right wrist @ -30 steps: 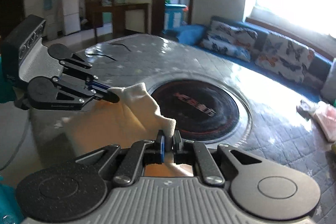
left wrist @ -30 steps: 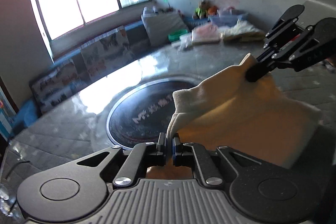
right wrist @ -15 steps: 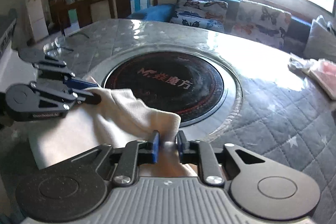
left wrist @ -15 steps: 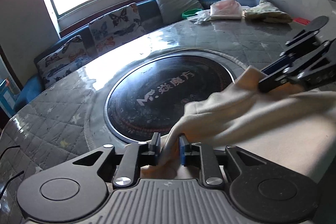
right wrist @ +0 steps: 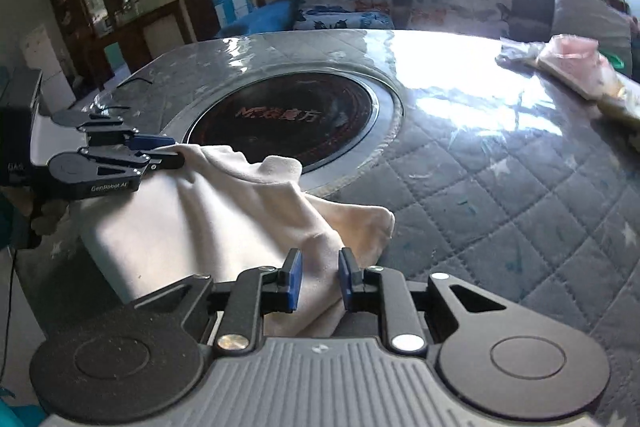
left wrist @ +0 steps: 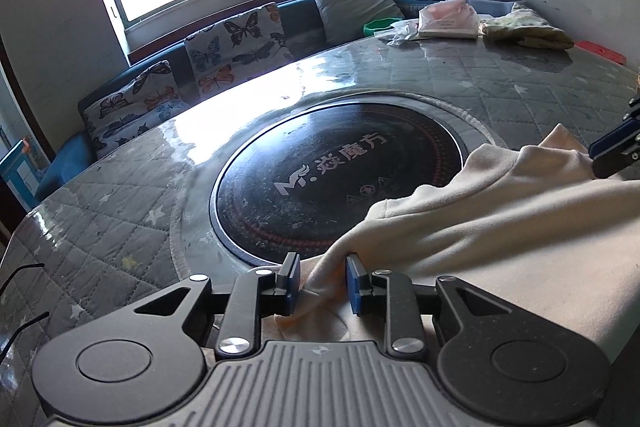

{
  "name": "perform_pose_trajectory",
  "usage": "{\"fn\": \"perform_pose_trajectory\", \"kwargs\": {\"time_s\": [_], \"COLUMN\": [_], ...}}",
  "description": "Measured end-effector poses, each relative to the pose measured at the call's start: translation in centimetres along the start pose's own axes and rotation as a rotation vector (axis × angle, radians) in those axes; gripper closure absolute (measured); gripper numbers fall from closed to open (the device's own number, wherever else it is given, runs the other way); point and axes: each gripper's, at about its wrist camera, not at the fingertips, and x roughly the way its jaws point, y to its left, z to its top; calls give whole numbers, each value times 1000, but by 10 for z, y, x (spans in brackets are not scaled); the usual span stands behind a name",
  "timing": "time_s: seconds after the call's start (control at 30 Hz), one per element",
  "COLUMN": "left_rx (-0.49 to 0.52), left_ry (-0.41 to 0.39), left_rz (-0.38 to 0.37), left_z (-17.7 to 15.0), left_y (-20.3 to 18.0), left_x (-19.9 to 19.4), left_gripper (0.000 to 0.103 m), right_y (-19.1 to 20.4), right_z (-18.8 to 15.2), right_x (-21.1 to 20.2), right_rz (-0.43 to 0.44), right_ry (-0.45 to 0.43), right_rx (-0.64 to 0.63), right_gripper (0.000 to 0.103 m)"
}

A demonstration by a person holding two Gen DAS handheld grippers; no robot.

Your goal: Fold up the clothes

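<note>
Now both tongs, L (left wrist: 323, 283) & R (right wrist: 319, 279), just opening, cream garment (right wrist: 224, 211) between.

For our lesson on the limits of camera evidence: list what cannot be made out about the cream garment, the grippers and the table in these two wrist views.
- Garment: its type and near edge, hidden behind the left gripper body; left view.
- Right gripper: mostly cut off by the frame edge, left view.
- Pink bundle: blurred and glare-washed, right view.
- Table: near rim hidden by the right gripper.
- Hotplate lettering: blurred, right view.
</note>
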Motion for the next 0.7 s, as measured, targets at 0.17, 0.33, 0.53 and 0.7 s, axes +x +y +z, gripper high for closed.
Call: {"fn": "perform_pose_trajectory", "kwargs": {"time_s": [0.17,0.33,0.53,0.7], "left_rx": [-5,-9,-16,-35], "left_ry": [0,-1,-1,2], "left_rz": [4,4,1,4], "left_z": [-1,-1,-1,-2], "left_y": [0,1,2,7], "left_x": [0,0,1,1], "left_gripper": [74,72,69,61], "right_y": [6,5,13,25], "right_z": [2,3,6,15], "right_x": [7,14,12,6], "right_rz": [-20,-31,-46,-157], "right_ry": [-7,-4,5,-47], "right_rx": [-47,-72,-149,-258], "right_gripper": [82,76,100,100]}}
